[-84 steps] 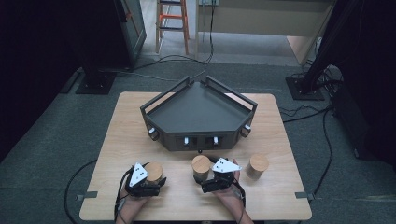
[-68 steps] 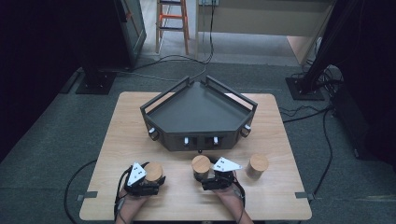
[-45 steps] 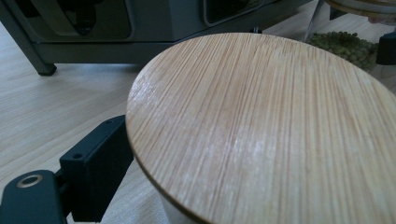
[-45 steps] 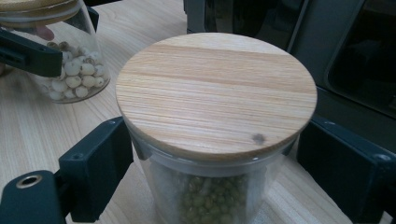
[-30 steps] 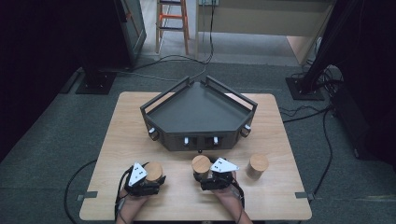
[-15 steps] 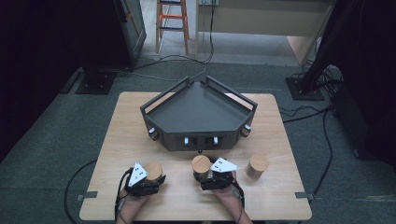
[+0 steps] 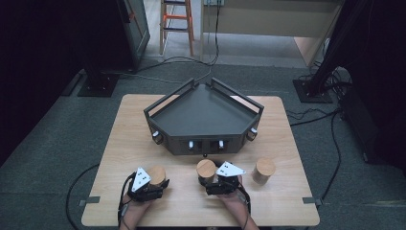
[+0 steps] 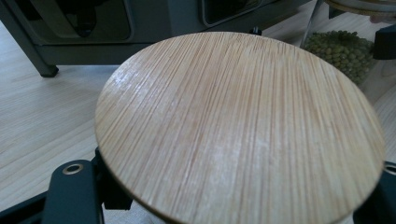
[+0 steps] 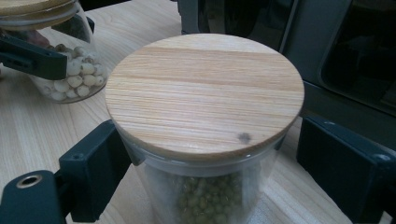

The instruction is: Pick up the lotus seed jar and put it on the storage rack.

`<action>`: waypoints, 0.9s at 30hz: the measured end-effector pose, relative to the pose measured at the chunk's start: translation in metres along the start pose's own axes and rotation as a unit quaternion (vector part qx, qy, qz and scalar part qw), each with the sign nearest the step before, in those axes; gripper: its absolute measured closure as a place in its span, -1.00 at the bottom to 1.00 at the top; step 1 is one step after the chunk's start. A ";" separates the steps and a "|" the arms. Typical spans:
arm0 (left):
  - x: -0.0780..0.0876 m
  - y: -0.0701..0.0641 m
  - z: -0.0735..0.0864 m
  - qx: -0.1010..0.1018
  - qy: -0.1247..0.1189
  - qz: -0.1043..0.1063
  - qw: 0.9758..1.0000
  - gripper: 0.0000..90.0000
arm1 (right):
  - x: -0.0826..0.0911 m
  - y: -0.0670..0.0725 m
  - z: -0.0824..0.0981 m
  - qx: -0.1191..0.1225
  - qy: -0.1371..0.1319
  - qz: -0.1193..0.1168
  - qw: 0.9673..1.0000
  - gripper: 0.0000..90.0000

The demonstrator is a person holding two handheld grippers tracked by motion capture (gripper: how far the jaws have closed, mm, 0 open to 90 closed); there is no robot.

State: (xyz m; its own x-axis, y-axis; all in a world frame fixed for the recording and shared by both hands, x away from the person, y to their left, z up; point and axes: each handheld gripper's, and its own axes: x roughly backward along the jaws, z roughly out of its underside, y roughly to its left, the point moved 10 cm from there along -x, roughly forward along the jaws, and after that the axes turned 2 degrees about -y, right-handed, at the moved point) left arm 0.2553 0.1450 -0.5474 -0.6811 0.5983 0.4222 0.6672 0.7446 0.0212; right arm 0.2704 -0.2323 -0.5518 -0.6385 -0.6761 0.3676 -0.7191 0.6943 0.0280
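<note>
The jar of pale beans (image 7: 156, 175) stands near the front left of the wooden table (image 7: 143, 120), and the left gripper (image 7: 148, 188) has just closed its jaws on it below the bamboo lid (image 8: 238, 126), so it now grips the glass. Just to its right the jar of green beans (image 7: 206, 170) sits between the jaws of the right gripper (image 7: 214, 184); in the right gripper view the left jaw is against the glass while the right jaw stands a little off it, so that gripper is not clamped. A third lidded jar (image 7: 263, 170) stands further right, apart from both hands. Behind all three, the dark angular tray (image 7: 206, 115) with raised rails takes up the middle of the table, its front panel close behind the two gripped jars
</note>
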 end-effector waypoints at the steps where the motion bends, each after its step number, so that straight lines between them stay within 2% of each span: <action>1: 0.000 0.000 0.000 0.000 0.000 0.000 1.000 -0.44 | 0.000 0.000 0.000 0.000 0.000 0.000 1.000 -0.76; 7: 0.001 0.000 -0.001 0.000 0.002 -0.002 1.000 -0.44 | 0.000 0.000 0.000 -0.001 0.000 0.000 1.000 -0.76; 18: 0.004 0.001 -0.002 0.004 -0.010 -0.006 1.000 -0.44 | 0.000 0.000 0.000 0.002 0.001 0.001 1.000 -0.76; 27: 0.008 0.001 -0.018 -0.001 -0.013 -0.002 1.000 -0.44 | -0.001 0.001 0.000 0.004 0.003 0.002 1.000 -0.76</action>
State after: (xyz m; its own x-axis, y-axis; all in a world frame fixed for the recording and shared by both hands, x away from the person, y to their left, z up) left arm 0.2560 0.1454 -0.5273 -0.6917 0.6025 0.3982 0.6647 0.7467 0.0250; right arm 0.2702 -0.2309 -0.5516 -0.6397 -0.6722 0.3728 -0.7192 0.6946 0.0185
